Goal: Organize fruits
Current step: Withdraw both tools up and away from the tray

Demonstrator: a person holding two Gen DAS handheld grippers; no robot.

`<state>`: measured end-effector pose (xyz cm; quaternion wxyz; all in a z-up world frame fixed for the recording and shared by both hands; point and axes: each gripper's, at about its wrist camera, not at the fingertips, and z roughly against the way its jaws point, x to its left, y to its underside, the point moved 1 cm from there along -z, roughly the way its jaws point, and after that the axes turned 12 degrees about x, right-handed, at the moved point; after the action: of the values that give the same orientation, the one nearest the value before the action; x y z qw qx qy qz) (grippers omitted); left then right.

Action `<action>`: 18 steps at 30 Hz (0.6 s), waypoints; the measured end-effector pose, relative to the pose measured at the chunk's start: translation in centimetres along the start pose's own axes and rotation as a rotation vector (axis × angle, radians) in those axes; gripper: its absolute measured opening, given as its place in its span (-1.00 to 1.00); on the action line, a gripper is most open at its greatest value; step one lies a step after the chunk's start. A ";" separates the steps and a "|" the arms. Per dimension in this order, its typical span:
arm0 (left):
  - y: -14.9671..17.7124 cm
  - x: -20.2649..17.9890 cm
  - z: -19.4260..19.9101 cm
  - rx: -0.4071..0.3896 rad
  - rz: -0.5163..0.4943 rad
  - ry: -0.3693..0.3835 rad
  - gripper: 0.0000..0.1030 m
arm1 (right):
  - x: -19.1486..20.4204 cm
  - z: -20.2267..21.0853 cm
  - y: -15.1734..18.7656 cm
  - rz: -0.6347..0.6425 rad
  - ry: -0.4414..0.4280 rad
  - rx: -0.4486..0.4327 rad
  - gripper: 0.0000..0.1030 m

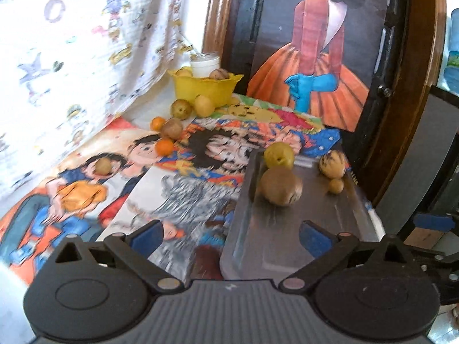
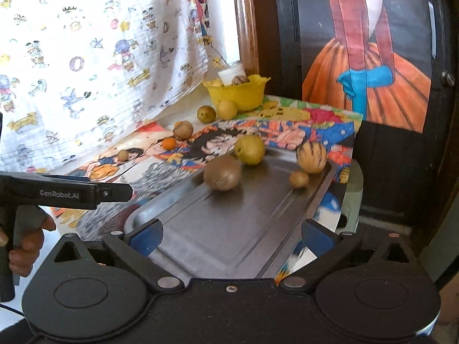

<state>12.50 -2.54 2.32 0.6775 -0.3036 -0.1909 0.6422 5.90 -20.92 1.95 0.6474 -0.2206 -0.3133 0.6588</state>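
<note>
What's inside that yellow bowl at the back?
The yellow bowl holds a brownish striped fruit and a paler one showing above its rim, with a white jar poking up there too. Anything deeper is hidden by the bowl's wall.

Both wrist views over tray point(image 1: 352, 218)

Bright daylight through curtain point(image 1: 86, 43), overexposed; motion blur throughout; fisheye bending, dark corners.

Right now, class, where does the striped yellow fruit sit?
In both wrist views the striped yellow fruit sits at the far right corner of the metal tray, with a small brown fruit just in front.
</note>
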 end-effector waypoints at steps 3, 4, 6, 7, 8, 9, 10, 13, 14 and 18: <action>1.2 0.3 1.1 -0.013 0.023 -0.065 0.99 | 0.6 0.3 0.9 -0.052 -0.021 0.032 0.99; 1.5 0.4 1.5 -0.017 0.028 -0.077 0.99 | 0.8 0.4 1.2 -0.070 -0.025 0.039 0.99; 2.2 0.7 2.2 -0.017 0.036 -0.099 0.99 | 1.2 0.6 1.6 -0.095 -0.037 0.053 0.99; 2.6 0.8 2.5 -0.016 0.039 -0.110 0.99 | 1.4 0.6 1.8 -0.101 -0.044 0.062 0.99; 2.9 1.0 2.8 -0.017 0.041 -0.114 0.99 | 1.7 0.6 2.0 -0.103 -0.049 0.071 0.99; 3.2 1.2 3.1 -0.016 0.046 -0.118 0.99 | 2.0 0.6 2.1 -0.102 -0.049 0.080 0.99; 3.5 1.4 3.3 -0.012 0.051 -0.121 0.99 | 2.3 0.6 2.3 -0.099 -0.048 0.089 0.99; 4.1 2.1 3.6 0.010 0.077 -0.157 0.99 | 3.3 0.2 2.7 -0.089 -0.055 0.121 0.99; 4.3 2.2 3.7 0.017 0.084 -0.176 0.99 | 3.5 0.1 2.8 -0.089 -0.059 0.132 0.99; 4.8 2.9 4.0 0.034 0.102 -0.228 0.99 | 4.4 -0.5 3.0 -0.089 -0.073 0.169 0.99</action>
<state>6.55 0.95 1.72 0.6228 -0.2264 -0.2397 0.7095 3.84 -16.42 0.01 0.6805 -0.1270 -0.2894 0.6611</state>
